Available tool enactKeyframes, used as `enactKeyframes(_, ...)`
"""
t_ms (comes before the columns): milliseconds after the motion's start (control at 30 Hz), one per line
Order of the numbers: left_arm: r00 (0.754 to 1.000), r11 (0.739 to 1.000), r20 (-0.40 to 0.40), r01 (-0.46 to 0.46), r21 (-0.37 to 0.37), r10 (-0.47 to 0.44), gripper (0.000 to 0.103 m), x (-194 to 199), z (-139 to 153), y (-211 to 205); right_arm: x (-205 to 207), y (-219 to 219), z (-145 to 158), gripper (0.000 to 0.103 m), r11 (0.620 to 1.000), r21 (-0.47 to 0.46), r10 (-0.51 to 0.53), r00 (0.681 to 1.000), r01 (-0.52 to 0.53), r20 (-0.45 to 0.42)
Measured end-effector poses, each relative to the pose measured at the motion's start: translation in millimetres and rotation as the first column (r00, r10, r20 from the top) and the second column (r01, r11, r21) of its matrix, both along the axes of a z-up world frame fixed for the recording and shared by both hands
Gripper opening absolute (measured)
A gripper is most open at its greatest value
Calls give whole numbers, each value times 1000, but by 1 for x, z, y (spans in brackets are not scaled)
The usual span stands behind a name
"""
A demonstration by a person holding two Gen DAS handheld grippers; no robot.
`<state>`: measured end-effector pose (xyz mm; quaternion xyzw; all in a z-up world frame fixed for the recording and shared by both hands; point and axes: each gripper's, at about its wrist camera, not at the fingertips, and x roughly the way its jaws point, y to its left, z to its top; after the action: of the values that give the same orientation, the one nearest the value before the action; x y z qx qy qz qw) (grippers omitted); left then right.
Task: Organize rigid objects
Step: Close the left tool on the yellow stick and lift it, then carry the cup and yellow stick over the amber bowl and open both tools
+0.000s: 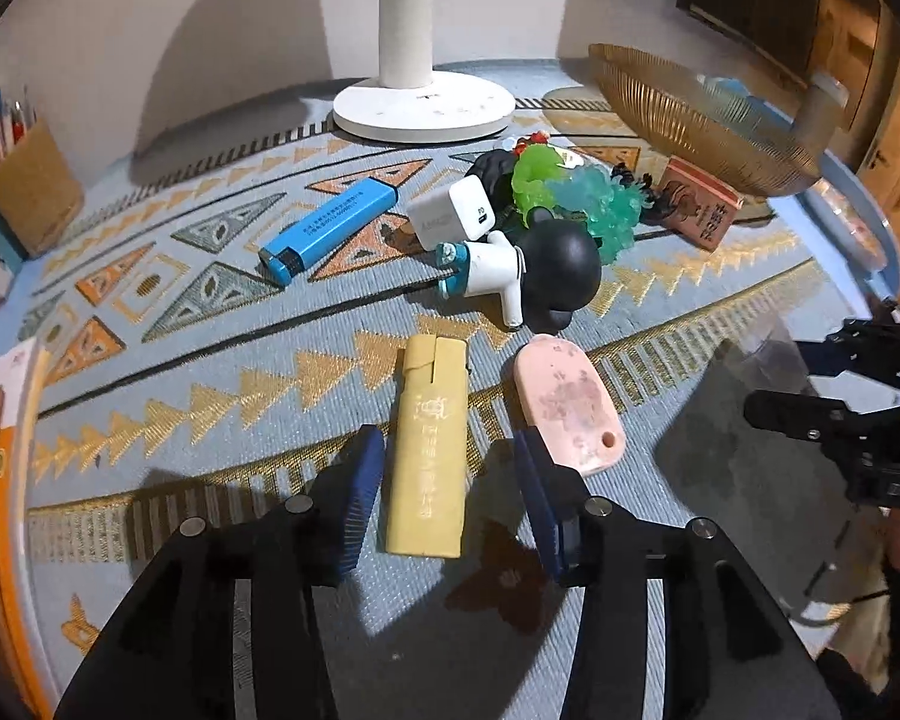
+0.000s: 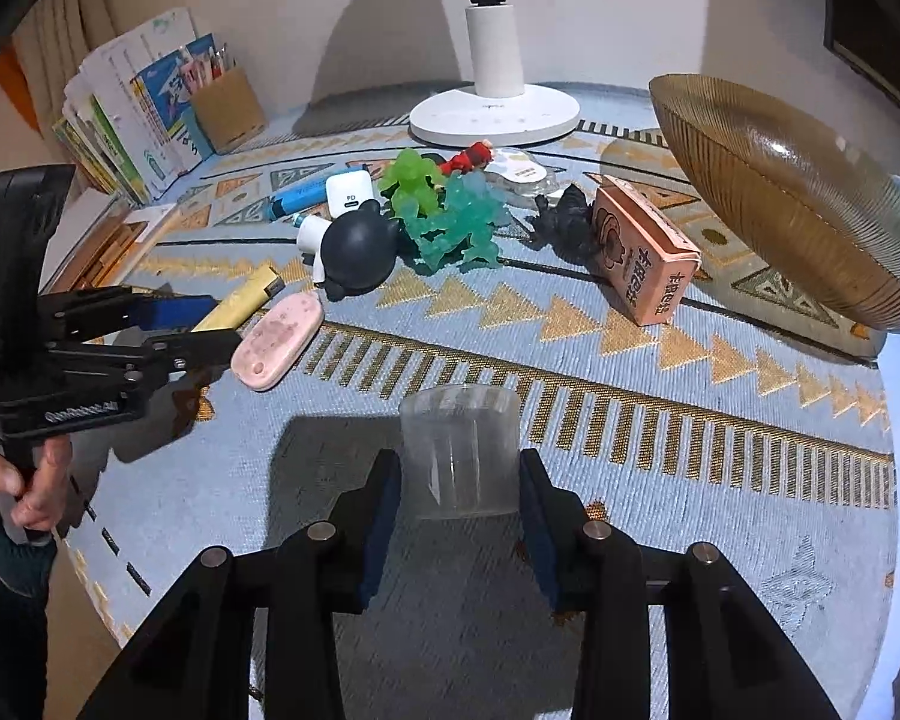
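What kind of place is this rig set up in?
Probably a home desk or side table, not a lab: a patterned woven cloth, a white desk lamp base, papers and booklets stacked against the wall, and small household clutter like a phone charger.

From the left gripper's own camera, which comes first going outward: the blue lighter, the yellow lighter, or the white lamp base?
1. Yellow lighter, lying between the jaws.
2. Blue lighter, farther off, left of the toy pile.
3. White lamp base, at the back by the wall.

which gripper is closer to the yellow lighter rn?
Left. The left gripper straddles the yellow lighter, pads not pressing. The right gripper sits off to its right, around the clear cup.
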<state>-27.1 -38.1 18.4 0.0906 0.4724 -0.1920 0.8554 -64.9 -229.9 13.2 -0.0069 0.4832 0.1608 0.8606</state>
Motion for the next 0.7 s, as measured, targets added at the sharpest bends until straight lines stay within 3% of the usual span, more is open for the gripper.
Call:
enactKeyframes(133,1000,1000,10,-10,-14,10,21,-1,1,0,4,4,0,47,1000,-27,-8,1000,8,-1)
enactKeyframes(200,1000,996,4,-30,-78,31,21,-2,4,7,5,5,0,47,999,-32,-10,1000,10,0)
enactKeyframes(267,999,991,6,-41,-130,42,21,-6,7,11,4,5,1,36,999,-32,-11,1000,12,7)
enactKeyframes(467,998,983,42,-30,-182,38,20,-19,27,10,-5,-2,15,36,999,2,-43,998,43,46)
enactKeyframes(700,987,970,161,30,-241,10,20,-30,88,-13,-20,-37,74,36,989,71,-139,972,128,188)
